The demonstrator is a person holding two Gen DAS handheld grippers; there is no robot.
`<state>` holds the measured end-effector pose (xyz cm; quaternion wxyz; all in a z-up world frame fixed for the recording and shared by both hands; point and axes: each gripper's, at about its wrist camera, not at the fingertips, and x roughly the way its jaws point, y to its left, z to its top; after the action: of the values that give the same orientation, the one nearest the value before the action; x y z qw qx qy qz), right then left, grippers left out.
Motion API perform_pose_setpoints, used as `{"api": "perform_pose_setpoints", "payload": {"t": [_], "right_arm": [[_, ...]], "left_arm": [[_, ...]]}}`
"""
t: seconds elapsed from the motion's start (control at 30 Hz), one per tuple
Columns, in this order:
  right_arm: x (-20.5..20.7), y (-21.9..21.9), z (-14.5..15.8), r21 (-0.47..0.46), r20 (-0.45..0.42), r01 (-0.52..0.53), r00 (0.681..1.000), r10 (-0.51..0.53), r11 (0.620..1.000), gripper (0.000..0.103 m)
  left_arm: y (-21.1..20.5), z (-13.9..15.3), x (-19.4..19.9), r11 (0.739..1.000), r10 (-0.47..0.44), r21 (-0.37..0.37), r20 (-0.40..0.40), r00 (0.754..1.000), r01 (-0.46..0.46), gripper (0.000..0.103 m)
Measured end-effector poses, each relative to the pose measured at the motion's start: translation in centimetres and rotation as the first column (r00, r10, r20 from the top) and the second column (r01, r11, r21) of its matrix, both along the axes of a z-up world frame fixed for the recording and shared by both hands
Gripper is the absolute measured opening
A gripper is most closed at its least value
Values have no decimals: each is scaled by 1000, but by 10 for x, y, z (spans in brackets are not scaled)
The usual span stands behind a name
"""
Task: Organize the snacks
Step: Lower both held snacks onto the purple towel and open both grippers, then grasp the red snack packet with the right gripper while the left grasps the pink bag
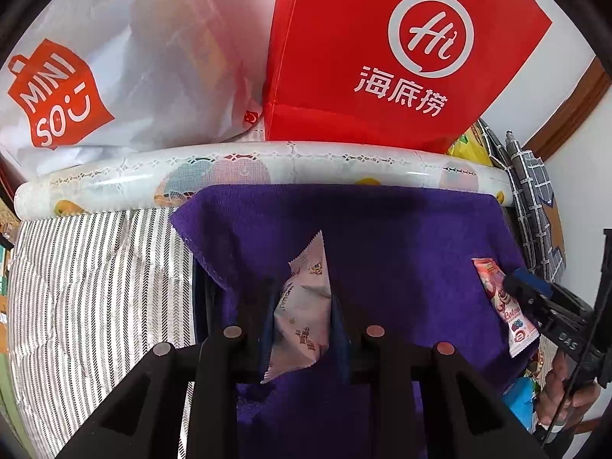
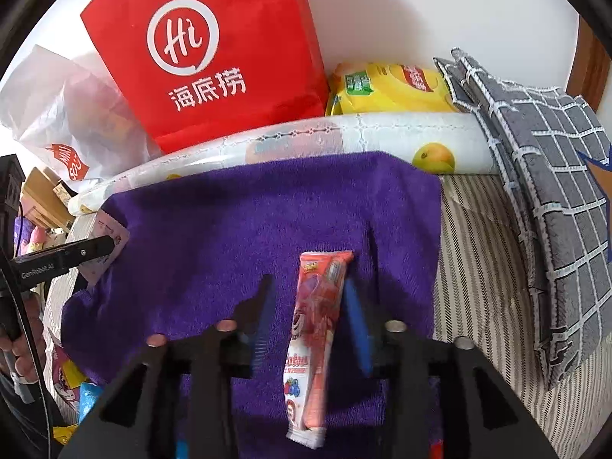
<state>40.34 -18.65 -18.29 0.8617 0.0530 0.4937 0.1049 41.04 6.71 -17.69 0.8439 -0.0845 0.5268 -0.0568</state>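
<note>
A white snack packet (image 1: 302,317) stands up between the pads of my left gripper (image 1: 302,290), which is shut on it just above a purple towel (image 1: 401,237). In the right wrist view the same packet (image 2: 113,235) shows at the towel's left edge. A long pink snack packet (image 2: 313,344) lies flat on the purple towel (image 2: 214,237) between the fingers of my right gripper (image 2: 309,287). Its jaws stand open, with a clear gap on the left side of the packet. The left wrist view shows this pink packet (image 1: 505,306) at the towel's right edge.
Behind the towel lies a rolled patterned mat (image 1: 267,172), with a red bag (image 1: 382,57) and a white plastic bag (image 1: 114,76) beyond it. A yellow packet (image 2: 390,88) and grey checked cloth (image 2: 554,191) sit right. Striped cloth (image 1: 95,287) covers the surface. More snacks (image 2: 69,382) lie lower left.
</note>
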Motion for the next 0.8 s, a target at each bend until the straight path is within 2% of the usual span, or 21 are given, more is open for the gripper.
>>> {"api": "perform_pose_setpoints", "payload": {"t": [0.07,0.1,0.13,0.17,0.23,0.27,0.37,0.47,0.6,0.73,0.8], "right_arm": [[-4,0,8,8,21,-5,1000,5,1000,48],[-6,-1,13,19,27,-6,1000,5,1000,53],[-8,-2,18,34,36,0,999,-1,999,60],[-11,-3,23,48,48,7,999,-9,999,65],[-14,-5,32,52,62,36,997,-39,998,85],[-15,-6,35,47,62,46,997,-49,998,88],[-24,-9,46,30,81,66,994,-68,997,88],[-41,-14,55,-32,102,125,987,-121,992,88],[-67,-28,63,-17,139,153,979,-149,988,88],[-96,-46,72,-3,182,178,968,-174,984,88],[-110,-55,75,-24,201,197,961,-188,980,88]], "left_arm": [[-1,2,-1,1000,-6,-7,1,1000,6,29],[-1,4,-1,1000,-12,-11,-1,1000,12,38],[-2,7,-2,1000,-12,-8,1,1000,12,49],[-2,10,-3,1000,-10,1,12,1000,10,52],[-3,18,-7,1000,-13,15,38,999,13,56],[-3,22,-9,1000,-17,15,46,999,16,56],[-1,37,-16,1000,-14,1,82,997,14,57],[-1,51,-23,1000,-21,-2,118,993,21,57],[-5,73,-36,999,-29,-31,175,984,35,57],[-11,90,-47,996,-49,-59,194,980,61,57],[-16,96,-52,996,-59,-59,204,977,72,56]]}}
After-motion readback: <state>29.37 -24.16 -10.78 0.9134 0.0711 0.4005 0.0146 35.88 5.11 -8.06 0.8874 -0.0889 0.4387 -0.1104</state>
